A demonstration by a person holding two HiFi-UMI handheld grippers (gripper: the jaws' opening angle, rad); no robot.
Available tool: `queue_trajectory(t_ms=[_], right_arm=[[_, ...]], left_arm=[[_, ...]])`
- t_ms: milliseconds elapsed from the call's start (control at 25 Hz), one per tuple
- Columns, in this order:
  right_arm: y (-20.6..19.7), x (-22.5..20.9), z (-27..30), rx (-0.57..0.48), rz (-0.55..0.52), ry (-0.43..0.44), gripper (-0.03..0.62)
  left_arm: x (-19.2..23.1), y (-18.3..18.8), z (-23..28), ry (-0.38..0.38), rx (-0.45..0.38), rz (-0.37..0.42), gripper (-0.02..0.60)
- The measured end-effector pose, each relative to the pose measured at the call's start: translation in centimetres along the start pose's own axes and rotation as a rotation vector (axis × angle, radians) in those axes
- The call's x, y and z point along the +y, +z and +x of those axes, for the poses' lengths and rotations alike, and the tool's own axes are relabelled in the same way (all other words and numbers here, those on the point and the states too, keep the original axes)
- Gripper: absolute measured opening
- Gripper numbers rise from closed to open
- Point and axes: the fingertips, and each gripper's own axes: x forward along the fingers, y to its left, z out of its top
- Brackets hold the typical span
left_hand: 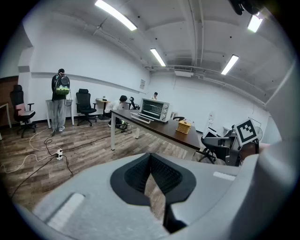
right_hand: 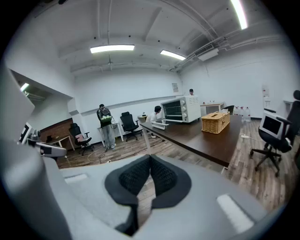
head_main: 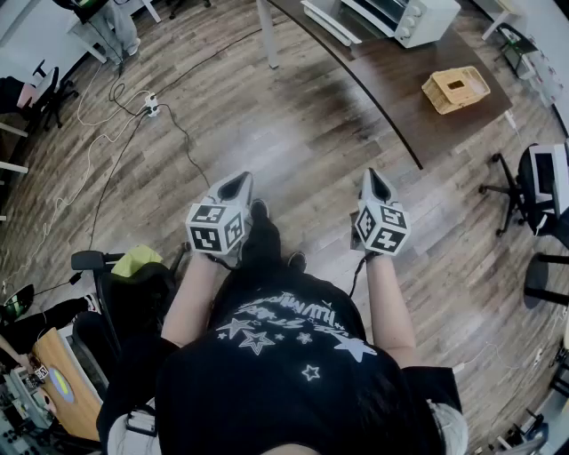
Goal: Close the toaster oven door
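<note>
The white toaster oven point(head_main: 407, 14) stands at the far end of the dark table point(head_main: 418, 107), its door point(head_main: 331, 21) hanging open toward the table edge. It also shows far off as the toaster oven point(left_hand: 154, 110) in the left gripper view and as the toaster oven point(right_hand: 180, 108) in the right gripper view. My left gripper point(head_main: 236, 185) and right gripper point(head_main: 373, 178) hover side by side over the wooden floor, well short of the table. Both are shut with nothing between their pads, seen too as the left gripper point(left_hand: 150, 157) and the right gripper point(right_hand: 150, 158).
A wicker basket point(head_main: 455, 89) sits on the table near its close end. Office chairs point(head_main: 542, 191) stand at the right. Cables and a power strip point(head_main: 151, 107) lie on the floor at the left. A person point(left_hand: 60, 101) stands far back by chairs.
</note>
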Motion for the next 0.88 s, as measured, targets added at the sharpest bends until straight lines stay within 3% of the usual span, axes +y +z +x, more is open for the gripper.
queue_trajectory(t_ms=[480, 880], right_arm=[[0.1, -0.2, -1.8, -0.023, 0.015, -0.004, 0.005], [2.1, 0.3, 1.8, -0.036, 0.004, -0.008, 0.005]], left_arm=[[-1.5, 0.3, -1.3, -0.011, -0.028, 0.042, 0.011], [0.6, 1.4, 1.5, -0.040, -0.023, 0.049, 0.011]])
